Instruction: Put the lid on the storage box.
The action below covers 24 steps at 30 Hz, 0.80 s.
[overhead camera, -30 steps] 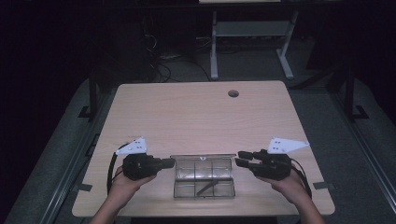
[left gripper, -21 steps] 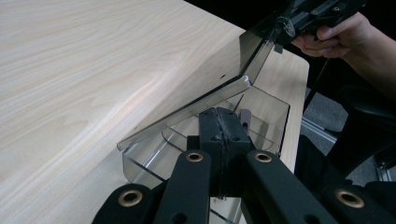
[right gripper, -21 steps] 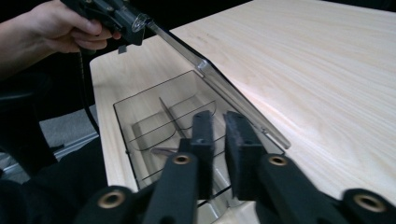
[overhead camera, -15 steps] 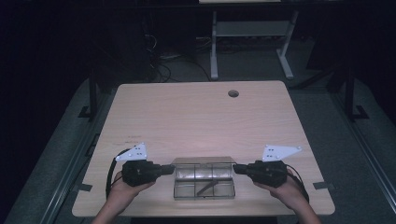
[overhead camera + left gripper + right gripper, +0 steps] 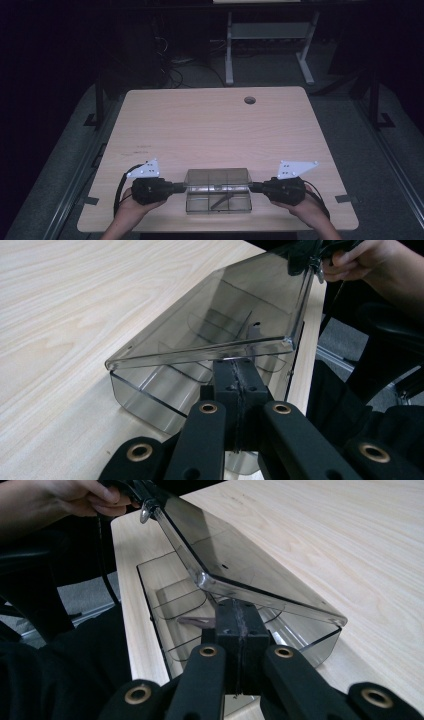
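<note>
No legible text, label, brand, number or sign appears on any surface. The grey plate [image 5: 145,169] on the left gripper [image 5: 176,187] and the matching plate [image 5: 296,168] on the right gripper [image 5: 256,187] each carry a few small dark dots, possibly holes rather than printed marks. The clear box [image 5: 218,190] between the two grippers bears no lettering.

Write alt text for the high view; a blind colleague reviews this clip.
Two black hand-held grippers, left and right, shut, lift the hinged lid of a clear smoky plastic compartment box at the near edge of a light wooden table.
</note>
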{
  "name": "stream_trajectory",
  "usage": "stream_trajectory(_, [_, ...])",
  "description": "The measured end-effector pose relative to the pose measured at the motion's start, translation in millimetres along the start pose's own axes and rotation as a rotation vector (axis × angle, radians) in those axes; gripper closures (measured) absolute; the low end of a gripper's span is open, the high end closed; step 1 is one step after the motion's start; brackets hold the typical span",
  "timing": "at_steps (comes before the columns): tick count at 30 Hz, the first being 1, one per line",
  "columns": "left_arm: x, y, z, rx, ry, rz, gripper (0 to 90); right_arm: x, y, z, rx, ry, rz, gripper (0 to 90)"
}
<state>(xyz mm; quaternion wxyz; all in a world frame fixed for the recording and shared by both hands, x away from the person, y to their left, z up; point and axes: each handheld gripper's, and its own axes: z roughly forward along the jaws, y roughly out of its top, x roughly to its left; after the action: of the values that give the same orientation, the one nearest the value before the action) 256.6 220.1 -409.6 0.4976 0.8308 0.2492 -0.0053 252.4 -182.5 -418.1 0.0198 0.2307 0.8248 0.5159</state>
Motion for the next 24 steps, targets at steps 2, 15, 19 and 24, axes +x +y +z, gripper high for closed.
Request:
stream_trajectory(2, [-0.3, -0.6, 0.5, -0.002, 0.001, 0.000, 89.8, 0.5, -0.6, 0.5, 0.003, 0.001, -0.002, 89.4])
stream_trajectory(15, [2.0, -2.2, 4.2, 0.025, 0.016, 0.013, 89.8, 2.0, -3.5, 6.8, 0.032, 0.009, -0.014, 89.4])
stream_trajectory(19, [2.1, -4.1, 6.3, 0.033, 0.011, 0.018, 89.7, 1.6, -4.3, 6.9, 0.038, 0.010, -0.014, 89.4])
stream_trajectory(24, [2.3, -5.5, 7.2, 0.039, 0.006, 0.021, 89.7, 2.0, -5.6, 7.4, 0.045, 0.015, -0.011, 89.4])
